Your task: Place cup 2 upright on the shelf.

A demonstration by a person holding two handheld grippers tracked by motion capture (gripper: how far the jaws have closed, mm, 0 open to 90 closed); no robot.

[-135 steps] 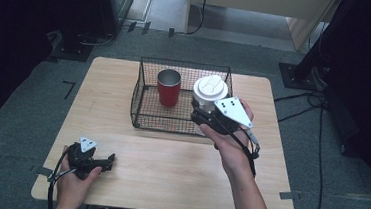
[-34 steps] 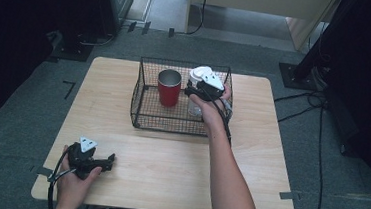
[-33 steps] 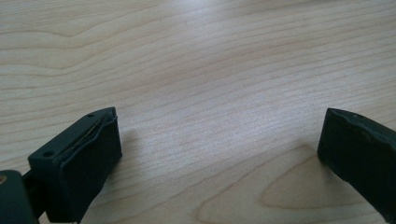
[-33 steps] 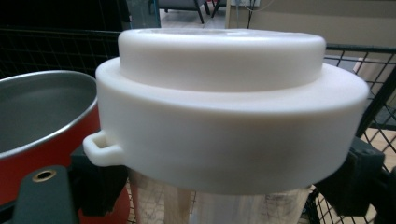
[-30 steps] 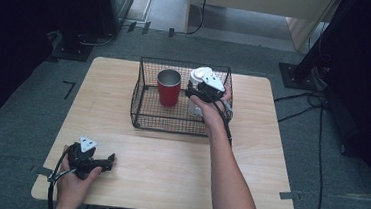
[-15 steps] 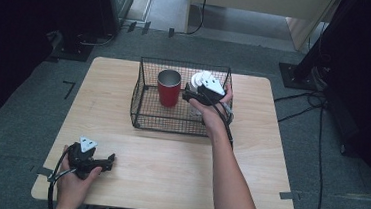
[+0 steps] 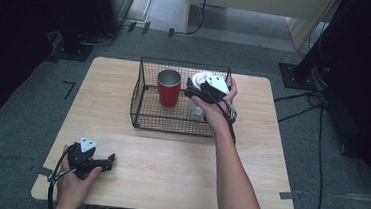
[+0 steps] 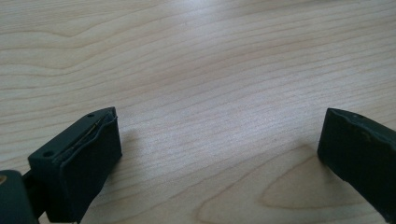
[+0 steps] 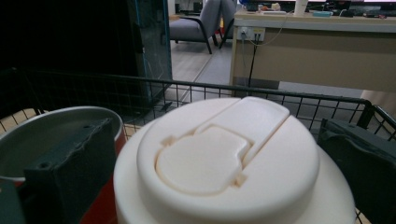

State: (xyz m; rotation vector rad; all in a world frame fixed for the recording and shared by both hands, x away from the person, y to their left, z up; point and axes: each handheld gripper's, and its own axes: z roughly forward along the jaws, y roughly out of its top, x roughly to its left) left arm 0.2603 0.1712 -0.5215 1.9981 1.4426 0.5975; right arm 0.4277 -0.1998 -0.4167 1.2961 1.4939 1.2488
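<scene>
Right arm stretched forward from bottom of high view, forearm angled up toward wire basket (image 7: 142, 112) at far middle of wooden surface (image 7: 169, 158). Right hand (image 7: 212, 102) wrapped round right gripper (image 7: 195, 87) over basket's right half, wrist bent, gripper aimed leftward and roughly level, grey three-cornered plate on top. Jaws just opened wide, standing either side of white lidded cup (image 9: 224, 163), pads not pressing: gap visible on both sides in right gripper view, left jaw in front of red tumbler (image 9: 51, 135), right jaw beside cup's lid edge. Cup upright inside basket, right compartment side, just beside red tumbler (image 7: 168, 87), also upright in basket, steel-lined, mouth open upward. Whether cup and tumbler touch: cannot tell. White cup (image 7: 197, 105) mostly hidden under hand in high view, lid peeking out at top.

Left hand (image 7: 69, 180) low at near-left corner of surface, forearm short, coming in from bottom edge. Left gripper (image 7: 106, 161) lying close to surface, pointing right across it, well apart from basket. Jaws spread wide in left gripper view, nothing between, bare wood grain (image 8: 210, 93) below. Cable trailing from left gripper back off near edge.
</scene>
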